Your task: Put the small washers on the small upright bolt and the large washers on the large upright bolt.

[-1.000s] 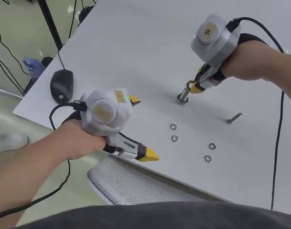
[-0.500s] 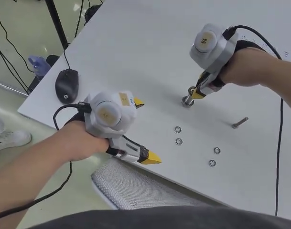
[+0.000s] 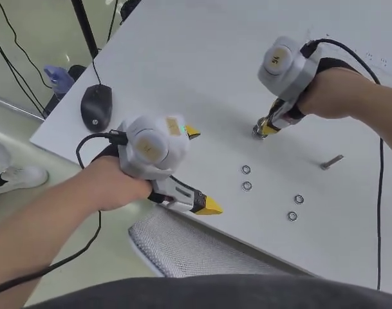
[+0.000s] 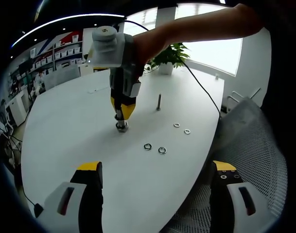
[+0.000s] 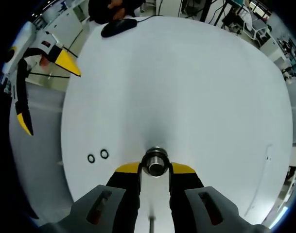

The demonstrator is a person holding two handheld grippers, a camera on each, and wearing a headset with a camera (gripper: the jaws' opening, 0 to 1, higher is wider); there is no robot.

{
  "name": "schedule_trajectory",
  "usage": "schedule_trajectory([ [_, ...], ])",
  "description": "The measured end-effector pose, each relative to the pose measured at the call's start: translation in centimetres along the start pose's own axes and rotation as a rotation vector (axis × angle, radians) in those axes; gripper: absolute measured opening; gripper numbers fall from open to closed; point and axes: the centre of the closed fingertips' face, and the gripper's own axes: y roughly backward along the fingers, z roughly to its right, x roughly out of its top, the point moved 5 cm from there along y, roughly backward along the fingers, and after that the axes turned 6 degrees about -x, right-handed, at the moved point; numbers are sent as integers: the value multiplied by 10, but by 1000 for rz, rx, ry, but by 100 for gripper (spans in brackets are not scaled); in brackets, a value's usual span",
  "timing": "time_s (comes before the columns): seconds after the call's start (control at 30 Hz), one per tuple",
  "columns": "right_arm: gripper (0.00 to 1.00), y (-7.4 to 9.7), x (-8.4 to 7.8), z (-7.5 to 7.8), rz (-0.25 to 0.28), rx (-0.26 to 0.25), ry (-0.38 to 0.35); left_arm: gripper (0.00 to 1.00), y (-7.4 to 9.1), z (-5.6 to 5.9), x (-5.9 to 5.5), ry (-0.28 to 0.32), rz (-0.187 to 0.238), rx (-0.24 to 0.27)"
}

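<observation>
The large bolt [image 3: 259, 131] stands upright on the white table [image 3: 183, 58], and my right gripper [image 3: 265, 127] is shut on it. In the right gripper view the large bolt [image 5: 155, 162] sits between the yellow-tipped jaws of the right gripper [image 5: 155, 170]. A thin small bolt [image 4: 159, 102] stands upright further right, also visible as the small bolt [image 3: 332, 161]. Two washers [image 3: 246, 177] lie near the front edge, and two more washers [image 3: 295, 208] lie to their right. My left gripper [image 3: 201, 170] hovers open over the table's front edge, left of the washers, holding nothing.
A black mouse [image 3: 96, 107] lies at the table's left corner. A grey mesh chair [image 3: 183, 248] stands below the front edge. Cables hang beside the table on the left. A potted plant [image 4: 169, 56] stands at the far end.
The head camera has shifted a little. My right gripper stays shut on the large bolt, and the left gripper has hardly moved.
</observation>
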Motion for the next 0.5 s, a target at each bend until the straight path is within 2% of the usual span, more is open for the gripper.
schedule_trajectory([
  [0.5,22,-21,-4,1,2,6,-21,92,-1,-2,2,3,11,-5],
])
